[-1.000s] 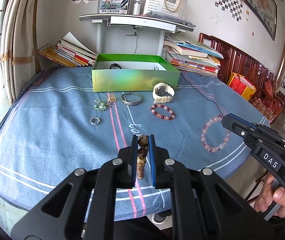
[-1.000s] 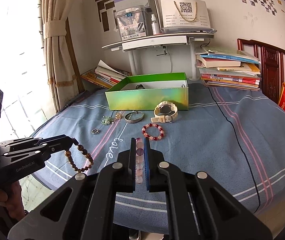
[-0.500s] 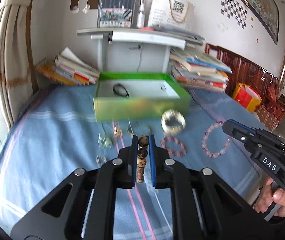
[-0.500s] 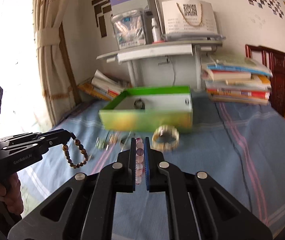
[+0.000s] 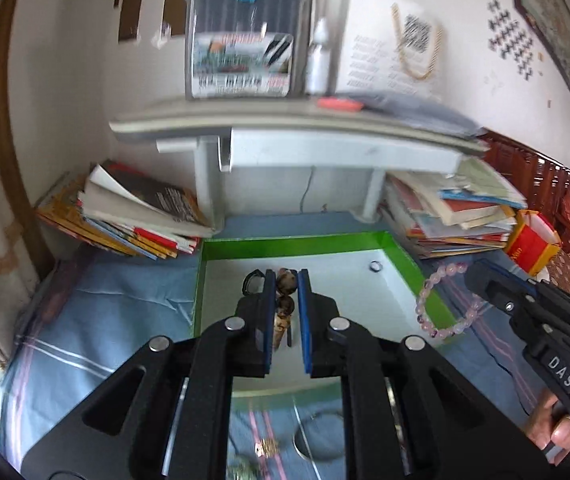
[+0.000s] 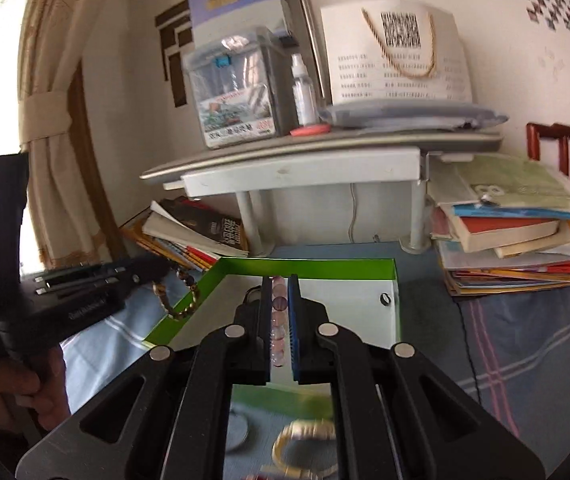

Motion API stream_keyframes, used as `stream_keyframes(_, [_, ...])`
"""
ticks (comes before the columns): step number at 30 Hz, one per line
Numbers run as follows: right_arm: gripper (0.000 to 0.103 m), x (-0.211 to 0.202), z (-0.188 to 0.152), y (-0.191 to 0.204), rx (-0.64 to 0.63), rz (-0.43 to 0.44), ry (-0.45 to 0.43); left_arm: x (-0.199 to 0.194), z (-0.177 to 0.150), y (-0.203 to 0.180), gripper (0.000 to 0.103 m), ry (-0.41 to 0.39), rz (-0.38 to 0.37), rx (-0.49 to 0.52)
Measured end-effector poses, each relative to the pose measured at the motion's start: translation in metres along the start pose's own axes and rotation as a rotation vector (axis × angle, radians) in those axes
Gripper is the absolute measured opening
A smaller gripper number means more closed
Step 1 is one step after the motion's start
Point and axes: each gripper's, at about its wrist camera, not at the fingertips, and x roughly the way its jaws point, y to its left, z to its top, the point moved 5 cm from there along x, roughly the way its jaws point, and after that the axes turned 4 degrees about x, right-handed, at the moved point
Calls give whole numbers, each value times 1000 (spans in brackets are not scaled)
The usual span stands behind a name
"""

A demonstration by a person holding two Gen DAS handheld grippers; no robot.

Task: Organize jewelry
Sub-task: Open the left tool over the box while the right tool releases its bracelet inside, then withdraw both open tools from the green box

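Observation:
My left gripper (image 5: 283, 274) is shut on a brown bead bracelet (image 5: 286, 285) and hangs over the white inside of the open green box (image 5: 297, 241). In the right wrist view the left gripper (image 6: 157, 266) sits at the box's left wall, its brown bracelet (image 6: 177, 304) dangling over the rim. My right gripper (image 6: 279, 278) is shut on a pink bead bracelet (image 6: 279, 305) above the green box (image 6: 309, 268). Seen from the left wrist, the right gripper (image 5: 473, 276) holds its pink bracelet (image 5: 431, 300) over the box's right wall. A small ring (image 5: 375, 267) and a black band (image 5: 251, 281) lie inside.
Book stacks (image 5: 133, 220) (image 6: 517, 236) flank a grey shelf stand (image 5: 285, 148) right behind the box. On the blue cloth in front of the box lie a silver bangle (image 5: 317, 436), a gold trinket (image 5: 267, 448) and a cream watch (image 6: 305, 438). A hand (image 6: 9, 392) grips the left handle.
Both grippers have travelled forward and a little up, from the near table edge to over the green box. Each has kept its bracelet. The loose jewelry now lies below and behind the fingertips.

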Motion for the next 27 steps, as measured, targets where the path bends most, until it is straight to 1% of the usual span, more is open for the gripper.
stream_keyframes(2, [8, 14, -5, -7, 11, 6, 29, 16, -8, 3, 11, 23, -4, -9])
stream_keyframes(3, [8, 17, -7, -11, 16, 10, 29, 26, -13, 5, 11, 41, -6, -12])
stream_keyframes(5, [8, 21, -8, -17, 24, -12, 19, 36, -23, 8, 11, 69, -4, -21])
stream_keyframes(6, [11, 21, -7, -22, 31, -24, 6, 40, -26, 11, 12, 88, 15, -30])
stream_keyframes(7, [31, 20, -6, -24, 32, -41, -8, 39, -27, 12, 29, 81, 32, -31])
stream_keyframes(8, [49, 18, -4, -26, 34, -63, -23, 37, -27, 14, 58, 60, 51, -29])
stream_keyframes(9, [85, 12, -1, -31, 46, -99, -66, 32, -26, 17, 98, 25, 92, -29])
stream_keyframes(10, [97, -2, 5, -37, 72, -123, -147, 19, -21, 22, 99, -56, 155, -32])
stream_keyframes(11, [98, -11, 8, -39, 87, -120, -193, 7, -17, 26, 99, -124, 203, -35])
stream_keyframes(12, [98, -28, 13, -43, 116, -99, -264, -6, -12, 30, 99, -178, 240, -39])
stream_keyframes(13, [99, -41, 17, -47, 141, -85, -317, -15, -9, 33, 99, -210, 245, -48])
stream_keyframes(14, [100, -55, 20, -51, 166, -80, -378, -30, -5, 38, 99, -276, 250, -83])
stream_keyframes(15, [100, -73, 22, -57, 195, -80, -472, -44, -4, 44, 99, -346, 252, -129])
stream_keyframes(17, [100, -90, 23, -63, 218, -91, -559, -59, -2, 52, 99, -415, 235, -189])
stream_keyframes(18, [100, -96, 23, -66, 232, -102, -580, -64, -2, 54, 99, -420, 230, -207])
stream_keyframes(20, [100, -101, 26, -69, 260, -115, -556, -77, 0, 53, 99, -393, 211, -217])
stream_keyframes(22, [100, -109, 26, -63, 270, -106, -506, -98, -3, 46, 99, -392, 221, -188])
stream_keyframes(23, [100, -114, 24, -56, 250, -110, -468, -105, -7, 42, 99, -384, 229, -170])
stream_keyframes(25, [100, -118, 15, -40, 201, -123, -396, -125, -21, 29, 99, -339, 254, -112])
stream_keyframes(27, [100, -124, -5, -23, 146, -137, -302, -138, -41, 22, 99, -298, 266, -82])
